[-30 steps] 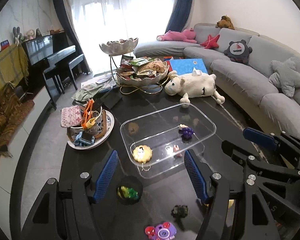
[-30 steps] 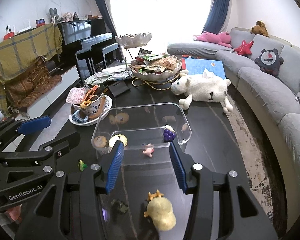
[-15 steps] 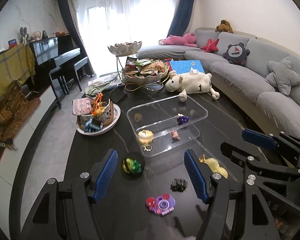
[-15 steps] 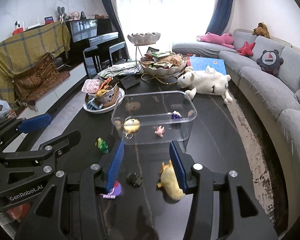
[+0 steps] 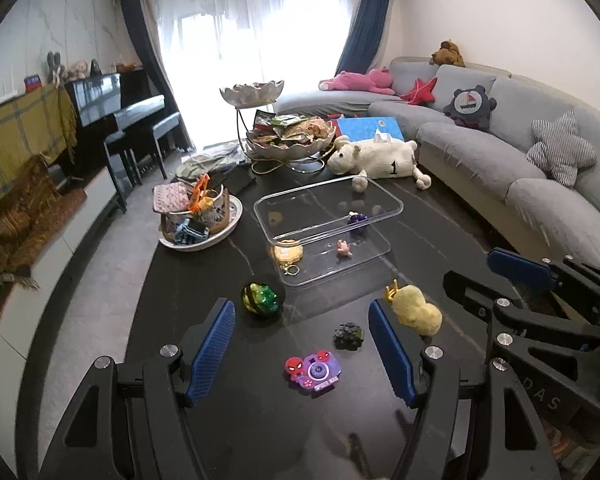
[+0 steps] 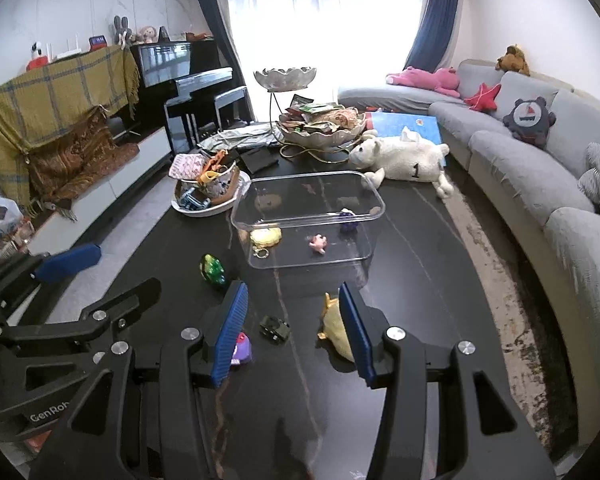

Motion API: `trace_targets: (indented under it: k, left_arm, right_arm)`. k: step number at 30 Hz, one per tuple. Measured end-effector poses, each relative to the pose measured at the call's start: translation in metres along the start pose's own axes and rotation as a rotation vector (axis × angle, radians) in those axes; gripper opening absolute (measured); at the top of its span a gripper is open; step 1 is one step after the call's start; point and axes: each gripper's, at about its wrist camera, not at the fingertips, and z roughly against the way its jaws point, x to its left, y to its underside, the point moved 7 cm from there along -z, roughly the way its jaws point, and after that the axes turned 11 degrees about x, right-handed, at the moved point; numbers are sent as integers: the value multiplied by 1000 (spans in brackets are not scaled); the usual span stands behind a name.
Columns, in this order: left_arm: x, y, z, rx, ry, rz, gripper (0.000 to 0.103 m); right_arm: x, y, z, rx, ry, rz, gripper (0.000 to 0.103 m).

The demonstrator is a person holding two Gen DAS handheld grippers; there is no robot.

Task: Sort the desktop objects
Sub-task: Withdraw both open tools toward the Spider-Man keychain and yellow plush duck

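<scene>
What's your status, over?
Left gripper and right gripper open, empty, above the table. Three trinkets in the clear bin; yellow plush toy, dark toy car, green egg toy, purple Spider-Man toy outside. Path clear.

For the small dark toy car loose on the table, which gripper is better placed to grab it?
Right, probably. The dark toy car lies between the open right gripper's fingers; the left gripper, also open, frames it off-centre.

Both wrist fisheyes sit above the near end of the dark table point(image 5: 228, 420), angled down and forward toward the window. Shared: clear plastic tray point(image 5: 394, 204) point(image 6: 374, 196) mid-frame. Each view catches the other tool at its lower edge.
</scene>
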Motion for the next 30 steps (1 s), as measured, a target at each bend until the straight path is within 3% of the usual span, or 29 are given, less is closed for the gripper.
trace_targets:
  k: [6,11,22,25,30]
  left_arm:
    - [4,15,-7,49,54,82,66]
    - [10,28,-7,22,85,176,66]
    - [6,54,-38,85,97,194,66]
    - [5,63,-46,81,114,195,66]
    - [-1,72,-55,63,80,160,66]
  right_arm:
    - [-2,14,-1,17,-24,-34,45]
    - [0,25,-8,37,-26,-35,46]
    - [-3,53,-35,86,-13,-63,46]
    - [-5,60,-42,93,-7,-62,47]
    - [-6,71,-54,113,-9,-65,47]
